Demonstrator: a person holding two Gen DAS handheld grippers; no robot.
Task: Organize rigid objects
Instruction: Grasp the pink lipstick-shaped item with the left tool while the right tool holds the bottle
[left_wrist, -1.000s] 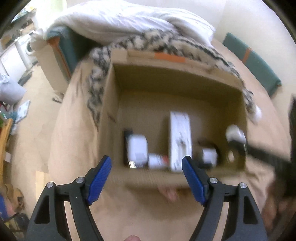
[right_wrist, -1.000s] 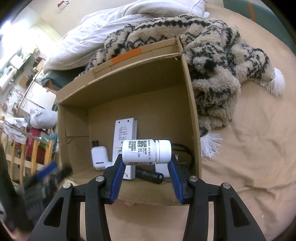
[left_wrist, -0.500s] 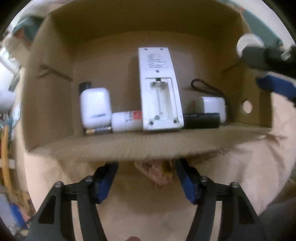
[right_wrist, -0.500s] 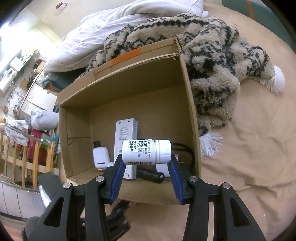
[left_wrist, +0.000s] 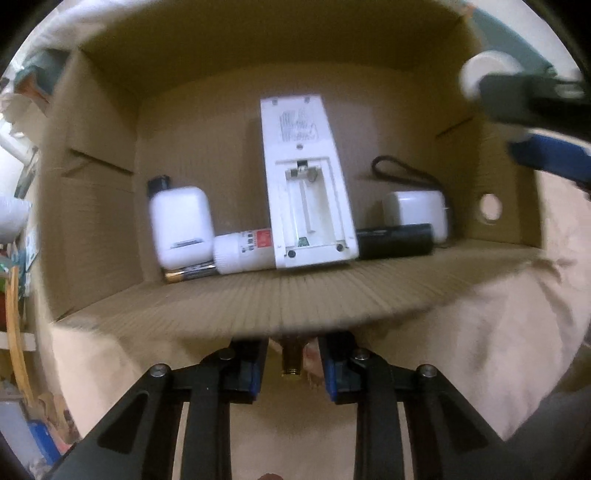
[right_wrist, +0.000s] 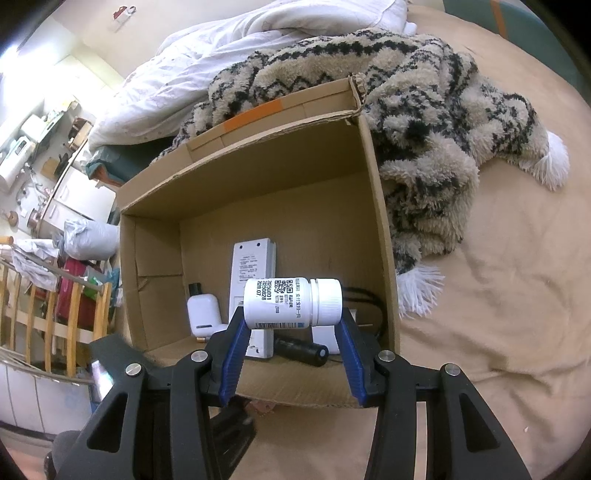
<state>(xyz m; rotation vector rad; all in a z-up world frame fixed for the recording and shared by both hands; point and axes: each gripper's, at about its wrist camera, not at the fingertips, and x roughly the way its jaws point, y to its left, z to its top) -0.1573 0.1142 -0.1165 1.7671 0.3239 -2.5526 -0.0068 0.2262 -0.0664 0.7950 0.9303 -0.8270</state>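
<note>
The right gripper (right_wrist: 291, 354) pinches a white pill bottle (right_wrist: 291, 302) sideways above the cardboard box (left_wrist: 295, 299), ready for packing. Just outside the box's near wall, the left gripper (left_wrist: 291, 369) is closing around a small brass piece (left_wrist: 291, 360), pads not yet touching.

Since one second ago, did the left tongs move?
Yes. The left tongs came down toward the box's near wall, which now fills the view, closing around a small brass piece.

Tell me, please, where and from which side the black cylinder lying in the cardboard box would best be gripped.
Probably the black cylinder around its middle, from above: it lies flat along the cardboard box near wall, its rounded sides exposed, one end against the white remote.
</note>
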